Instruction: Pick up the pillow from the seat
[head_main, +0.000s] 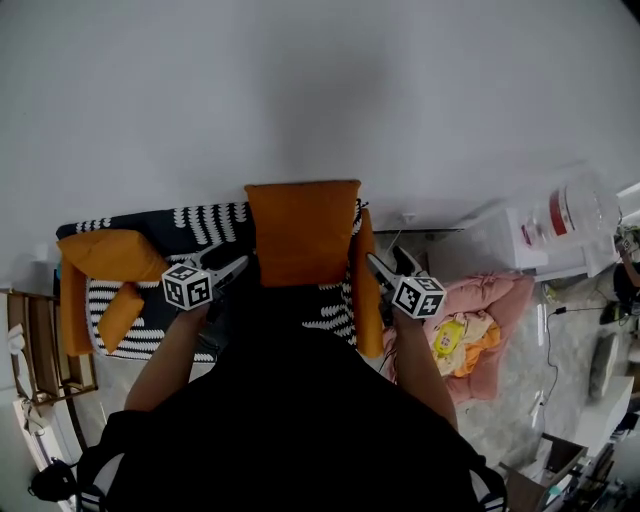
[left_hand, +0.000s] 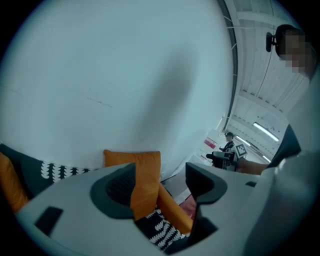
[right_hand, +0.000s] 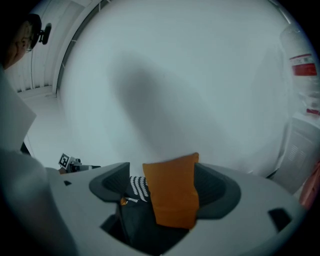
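A plain orange square fabric pillow (head_main: 303, 232) stands upright at the middle of the seat of an armchair draped in a black cover with white zigzag print (head_main: 335, 318). Its top edge rises above the chair back, in front of a bare white wall (head_main: 320, 90). I cannot tell whether its lower edge touches the seat.

The left gripper (head_main: 238, 266) points in at the pillow's lower left corner, and the right gripper (head_main: 378, 265) at its lower right side, just beside a long orange bolster (head_main: 368, 300) on the chair arm.

In the left gripper view the jaws of the left gripper (left_hand: 161, 175) stand narrowly apart. The pillow (left_hand: 146, 175) shows through the gap, hard against the left-hand jaw, with open space between it and the other. Nothing is pinched.

In the right gripper view the jaws of the right gripper (right_hand: 162, 176) stand wider. The pillow (right_hand: 172, 192) fills most of the gap, against the right-hand jaw, with a strip of the chair cover showing beside the other. Neither pad presses it.

A second orange cushion (head_main: 110, 255) lies at the chair's left end.
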